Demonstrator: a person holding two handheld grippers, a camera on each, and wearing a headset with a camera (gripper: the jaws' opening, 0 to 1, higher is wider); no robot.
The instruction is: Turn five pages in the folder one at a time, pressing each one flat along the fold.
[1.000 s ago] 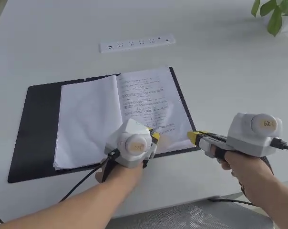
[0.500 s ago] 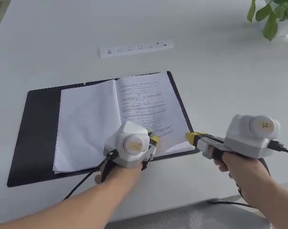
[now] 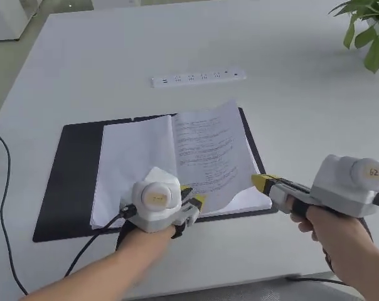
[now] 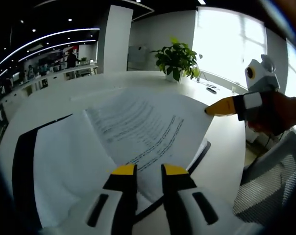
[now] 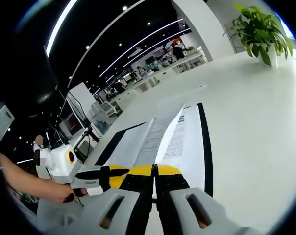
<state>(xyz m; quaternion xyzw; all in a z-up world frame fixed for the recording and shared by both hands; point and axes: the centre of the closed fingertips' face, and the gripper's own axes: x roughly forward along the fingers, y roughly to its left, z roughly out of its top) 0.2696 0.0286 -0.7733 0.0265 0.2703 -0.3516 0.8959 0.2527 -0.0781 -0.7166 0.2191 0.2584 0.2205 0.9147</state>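
A black folder [image 3: 64, 182] lies open on the white table with white sheets on both sides. My right gripper [image 3: 260, 182] is shut on the lower right corner of the printed page [image 3: 208, 157] and holds that corner a little above the stack, so the page bows upward. The same page [image 5: 162, 132] runs edge-on between my right gripper's [image 5: 154, 170] yellow tips. My left gripper [image 3: 194, 202] hovers at the folder's front edge below the fold; its jaws [image 4: 149, 171] stand a narrow gap apart with nothing between them.
A white power strip [image 3: 199, 78] lies on the table behind the folder. A potted plant [image 3: 365, 31] stands at the far right corner. A black cable [image 3: 4, 207] trails over the table's left side. The table's front edge runs just under both hands.
The printed page's right corner has lifted off the stack in my right gripper. My left gripper has slid slightly left toward the folder's front edge. The head camera has shifted too.
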